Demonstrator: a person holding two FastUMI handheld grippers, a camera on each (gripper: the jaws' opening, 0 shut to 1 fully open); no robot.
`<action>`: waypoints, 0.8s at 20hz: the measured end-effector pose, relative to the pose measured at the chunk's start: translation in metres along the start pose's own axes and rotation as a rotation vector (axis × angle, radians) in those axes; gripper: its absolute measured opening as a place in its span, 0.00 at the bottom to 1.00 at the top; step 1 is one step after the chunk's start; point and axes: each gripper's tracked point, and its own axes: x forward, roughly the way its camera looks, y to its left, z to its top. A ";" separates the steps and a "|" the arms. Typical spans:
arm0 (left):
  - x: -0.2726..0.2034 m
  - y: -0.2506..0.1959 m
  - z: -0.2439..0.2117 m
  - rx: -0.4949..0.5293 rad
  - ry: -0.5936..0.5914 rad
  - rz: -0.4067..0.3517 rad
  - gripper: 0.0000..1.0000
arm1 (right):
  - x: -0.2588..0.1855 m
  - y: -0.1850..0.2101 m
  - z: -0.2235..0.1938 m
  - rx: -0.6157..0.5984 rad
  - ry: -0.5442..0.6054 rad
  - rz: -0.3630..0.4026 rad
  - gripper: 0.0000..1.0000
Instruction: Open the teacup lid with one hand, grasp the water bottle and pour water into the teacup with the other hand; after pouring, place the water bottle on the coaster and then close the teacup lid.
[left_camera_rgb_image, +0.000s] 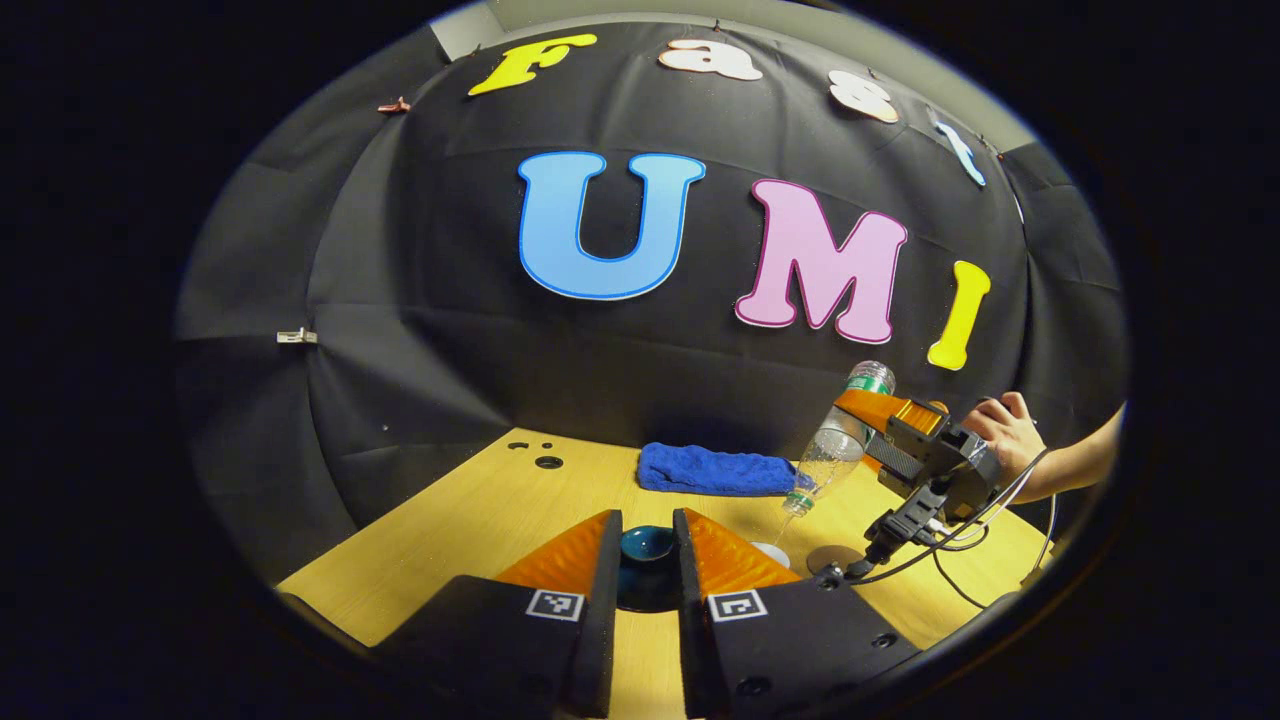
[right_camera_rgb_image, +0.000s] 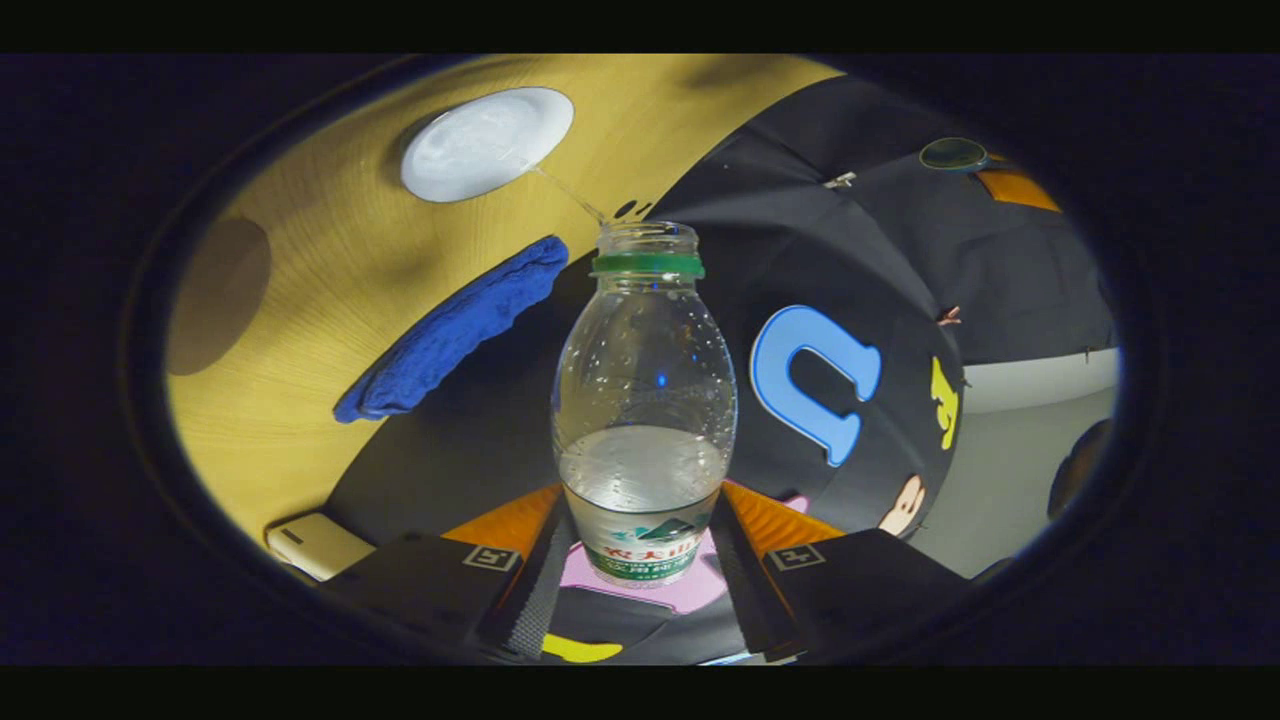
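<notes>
On wooden table (left_camera_rgb_image: 470, 520), blue towel (left_camera_rgb_image: 715, 470), black cloth wall (left_camera_rgb_image: 420, 300)

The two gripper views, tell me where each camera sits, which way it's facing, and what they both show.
Left gripper view: rides the left gripper, facing level across the table to the wall; own fingers hold the dark lid; a hand far right.
Right gripper view: rides the right gripper, rolled and tipped down; own fingers clamp the water bottle, pouring into the teacup.
Shared: bottle, blue cloth, teacup, table.
</notes>
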 end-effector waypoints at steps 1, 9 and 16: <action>0.000 0.000 0.001 -0.002 -0.002 0.001 0.31 | -0.003 0.004 0.000 0.010 -0.005 -0.008 0.74; -0.005 0.002 -0.002 -0.004 0.002 0.015 0.31 | 0.014 0.016 -0.007 0.139 0.048 0.138 0.75; -0.006 0.000 -0.012 0.010 0.024 0.018 0.31 | -0.025 0.057 0.028 0.626 0.218 0.385 0.75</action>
